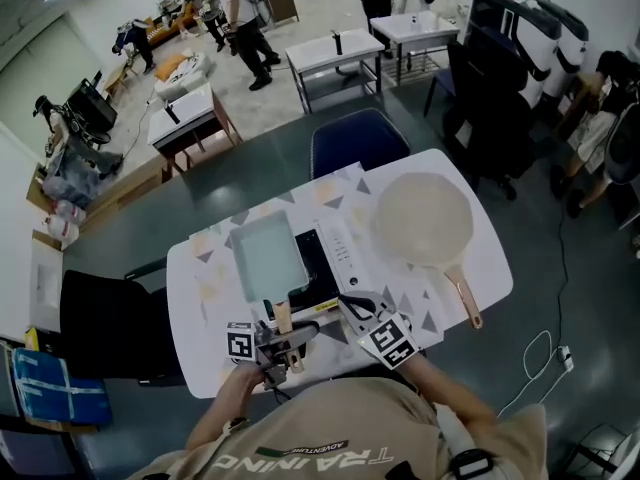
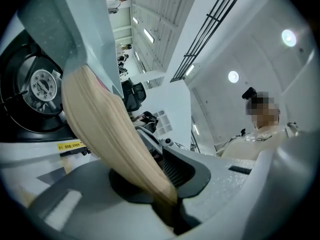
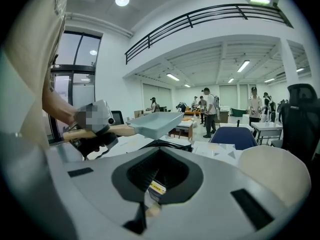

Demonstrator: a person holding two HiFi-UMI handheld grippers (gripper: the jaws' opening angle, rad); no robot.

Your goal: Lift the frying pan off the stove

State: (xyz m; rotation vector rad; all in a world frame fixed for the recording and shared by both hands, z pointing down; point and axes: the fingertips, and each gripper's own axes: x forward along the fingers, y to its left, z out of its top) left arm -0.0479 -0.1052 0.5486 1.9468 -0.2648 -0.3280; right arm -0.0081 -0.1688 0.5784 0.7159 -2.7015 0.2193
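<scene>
Left claw point(image 2: 167, 204) clamps handle point(image 2: 105, 129); frying pan point(image 2: 82, 29) cut off above.

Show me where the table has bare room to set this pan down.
Widest bare patch: the table left of the stove. A smaller one at the front right corner, past the round pan's handle. Centre and right are crowded.

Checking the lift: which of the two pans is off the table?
The square grey pan, held by its wooden handle in the left hand-held gripper above the stove. The round cream pan rests on the table.
</scene>
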